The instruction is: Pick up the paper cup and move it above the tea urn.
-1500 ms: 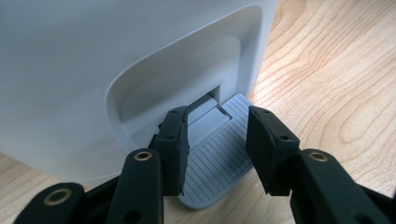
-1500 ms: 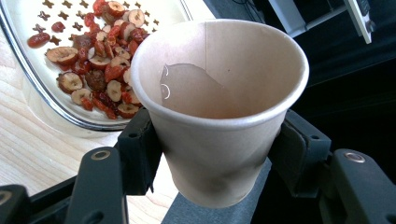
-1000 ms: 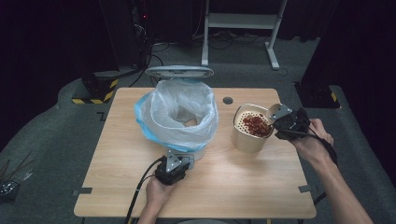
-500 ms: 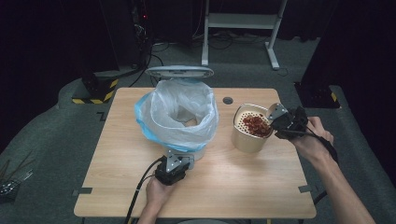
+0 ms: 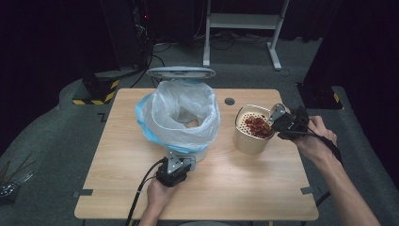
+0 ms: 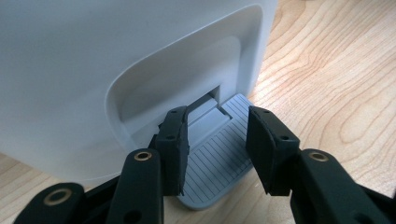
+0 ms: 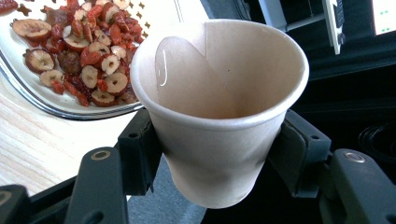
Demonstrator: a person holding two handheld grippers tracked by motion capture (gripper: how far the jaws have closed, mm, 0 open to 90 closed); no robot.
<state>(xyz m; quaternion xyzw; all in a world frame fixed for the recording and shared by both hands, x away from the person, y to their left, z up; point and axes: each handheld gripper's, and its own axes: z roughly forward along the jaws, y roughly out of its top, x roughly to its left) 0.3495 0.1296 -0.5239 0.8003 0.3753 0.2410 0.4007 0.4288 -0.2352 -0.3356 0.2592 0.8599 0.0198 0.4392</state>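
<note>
High view: wooden table (image 5: pixel 117 179). A white bin (image 5: pixel 181 120) with a clear bag liner sits at table centre, lid (image 5: pixel 180 72) raised at its 12 o'clock edge. A cream strainer bowl (image 5: pixel 251 129) of red dried fruit (image 5: pixel 258 126) stands at 3 o'clock from the bin, apart from it. A small dark round spot (image 5: pixel 229 101) marks the table at 12 o'clock from the bowl.

Left gripper (image 5: pixel 175 168): held at the bin's 6 o'clock, at its base. Left gripper view: jaws apart, one on each side of the grey ribbed pedal (image 6: pixel 212 154) that juts from the recess in the bin (image 6: pixel 116 70) front. Left pad close to or touching the pedal's raised arm; cannot tell which. Right pad clear of the pedal.

Right gripper (image 5: pixel 282 121): held at the bowl's 3 o'clock edge, off the table's right side, in the right hand (image 5: pixel 314 141). Right gripper view: jaws clamped on a paper cup (image 7: pixel 219 107), one jaw on each side of its wall, below the rim. Cup mouth faces the camera; inside looks empty. Sliced dried fruit (image 7: pixel 79 51) lies in the bowl (image 7: pixel 159 14) at 10 o'clock from the cup. The fruit is in the bowl, none seen in the cup.
</note>
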